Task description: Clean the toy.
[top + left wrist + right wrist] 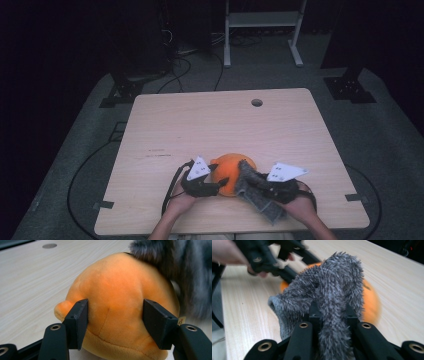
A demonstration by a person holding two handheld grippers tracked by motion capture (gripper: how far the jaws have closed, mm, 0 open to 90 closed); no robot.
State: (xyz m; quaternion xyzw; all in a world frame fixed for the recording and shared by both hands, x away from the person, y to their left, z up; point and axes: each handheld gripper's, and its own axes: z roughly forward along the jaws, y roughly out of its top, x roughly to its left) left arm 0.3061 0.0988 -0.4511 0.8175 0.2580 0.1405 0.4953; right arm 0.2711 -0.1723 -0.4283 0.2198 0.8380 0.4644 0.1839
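From above, near the table's (165, 125) front edge: round orange plush toy (229, 172) between left gripper (218, 185) and right gripper (256, 181). Left gripper view: jaws clamp the smooth, seamed plush (115, 302); small tag unreadable. Right gripper view: jaws pinch a shaggy grey cloth (332, 292) draped on it.

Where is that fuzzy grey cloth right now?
In the high view the fuzzy grey cloth lies near the table's front edge, pinched in the right gripper and draped against the right side of the round orange plush toy.
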